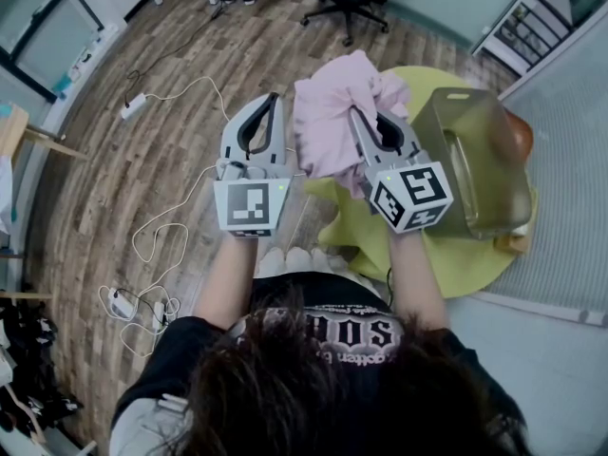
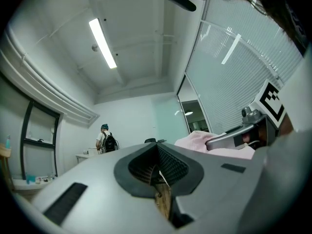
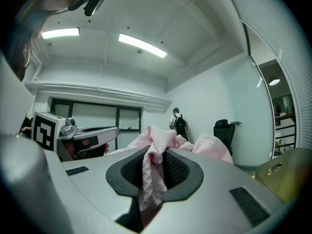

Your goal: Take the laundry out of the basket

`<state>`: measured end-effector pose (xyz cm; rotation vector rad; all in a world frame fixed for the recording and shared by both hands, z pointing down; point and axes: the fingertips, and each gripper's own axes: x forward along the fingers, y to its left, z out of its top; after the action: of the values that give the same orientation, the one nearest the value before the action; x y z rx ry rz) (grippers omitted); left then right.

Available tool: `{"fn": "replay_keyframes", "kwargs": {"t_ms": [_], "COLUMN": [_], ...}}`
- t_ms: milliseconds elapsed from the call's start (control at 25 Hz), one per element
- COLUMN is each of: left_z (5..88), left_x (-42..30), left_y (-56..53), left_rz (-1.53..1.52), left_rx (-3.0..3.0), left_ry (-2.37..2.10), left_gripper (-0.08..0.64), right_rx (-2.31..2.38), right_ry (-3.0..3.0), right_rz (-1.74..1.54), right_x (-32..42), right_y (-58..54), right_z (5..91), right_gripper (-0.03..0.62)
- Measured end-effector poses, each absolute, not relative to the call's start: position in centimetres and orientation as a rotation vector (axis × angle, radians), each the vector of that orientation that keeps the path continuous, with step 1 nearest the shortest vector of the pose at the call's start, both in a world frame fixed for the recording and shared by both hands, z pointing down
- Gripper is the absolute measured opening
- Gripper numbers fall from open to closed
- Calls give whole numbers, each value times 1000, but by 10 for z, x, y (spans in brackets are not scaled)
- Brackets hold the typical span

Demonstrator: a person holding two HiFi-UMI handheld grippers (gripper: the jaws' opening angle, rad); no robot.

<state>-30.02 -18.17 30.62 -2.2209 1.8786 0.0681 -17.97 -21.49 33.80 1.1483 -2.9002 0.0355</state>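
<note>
The right hand-held gripper (image 3: 152, 165) is clamped on pink laundry (image 1: 332, 103) (bunched above it); the left hand-held gripper (image 2: 159, 169) alongside has its jaws together.

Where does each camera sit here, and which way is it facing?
Head view: on the person's head, facing steeply down at the pink cloth, basket and floor; hair and forearms show.
Left gripper view: on the left gripper, facing up at the ceiling; its shut jaws show.
Right gripper view: on the right gripper, facing up; jaws pinch the cloth.
Shared: both gripper views show a distant person with a backpack.
</note>
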Motion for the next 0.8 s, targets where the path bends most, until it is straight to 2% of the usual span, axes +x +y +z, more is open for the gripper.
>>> {"fn": "replay_keyframes", "kwargs": {"t_ms": [800], "left_z": [304], "left_x": [-304], "left_y": [-182], "left_rz": [62], "left_rx": [-2206], "left_ry": [1868], "left_gripper": [2], "right_rx": [1163], "right_ry": [-2921], "right_rz": [2], "right_x": [-181], "right_y": [-212], "right_z": [330], "right_gripper": [67]}}
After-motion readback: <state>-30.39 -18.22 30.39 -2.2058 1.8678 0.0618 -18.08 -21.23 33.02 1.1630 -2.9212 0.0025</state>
